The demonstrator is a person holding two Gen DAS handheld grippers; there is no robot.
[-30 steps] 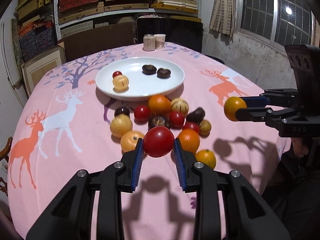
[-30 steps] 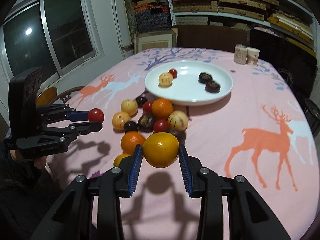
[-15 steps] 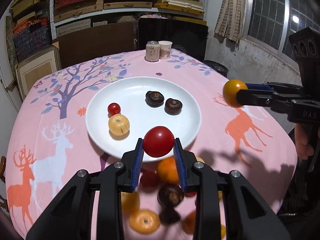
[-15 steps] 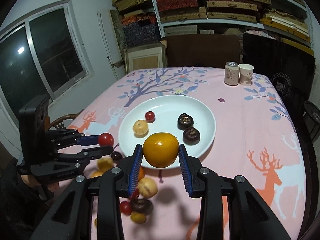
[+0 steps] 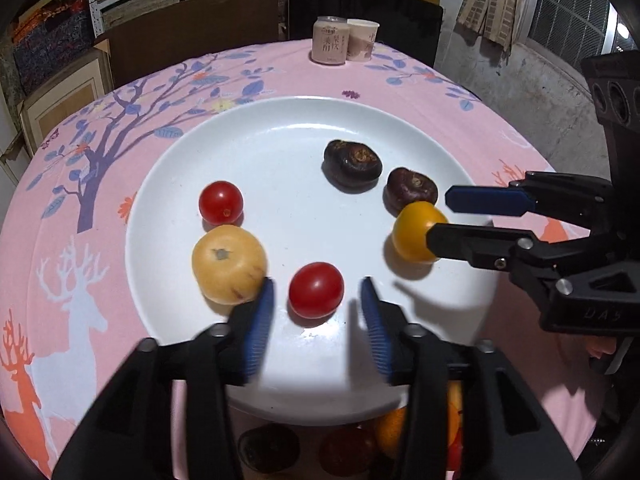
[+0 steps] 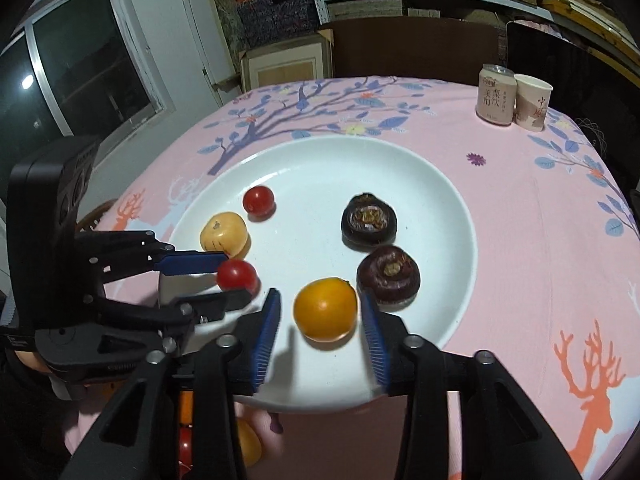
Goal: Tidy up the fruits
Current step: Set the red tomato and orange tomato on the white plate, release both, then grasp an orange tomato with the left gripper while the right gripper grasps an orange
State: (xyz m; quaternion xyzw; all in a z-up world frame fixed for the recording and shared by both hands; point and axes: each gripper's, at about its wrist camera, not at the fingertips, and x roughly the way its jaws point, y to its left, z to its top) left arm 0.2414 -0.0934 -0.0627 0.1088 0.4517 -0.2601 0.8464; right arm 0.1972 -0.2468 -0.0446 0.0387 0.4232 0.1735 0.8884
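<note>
A white plate (image 5: 280, 128) holds a small red tomato (image 5: 221, 203), a pale yellow fruit (image 5: 229, 264) and two dark fruits (image 5: 352, 162). My left gripper (image 5: 317, 308) is open over the plate's near side; a red tomato (image 5: 316, 295) lies between its spread fingers. My right gripper (image 6: 322, 322) is open too; an orange fruit (image 6: 325, 309) lies between its fingers, beside a dark fruit (image 6: 388, 274). The right gripper also shows in the left wrist view (image 5: 440, 218), and the left gripper in the right wrist view (image 6: 228, 276).
A drink can (image 5: 329, 40) and a paper cup (image 5: 362, 40) stand at the table's far edge. Several loose fruits (image 5: 352, 448) lie on the pink tablecloth below the plate's near rim. Shelves and boxes stand behind the table.
Both grippers moved forward from the fruit pile to over the plate and opened. The red tomato and the orange fruit have left their grips and rest on the plate.
</note>
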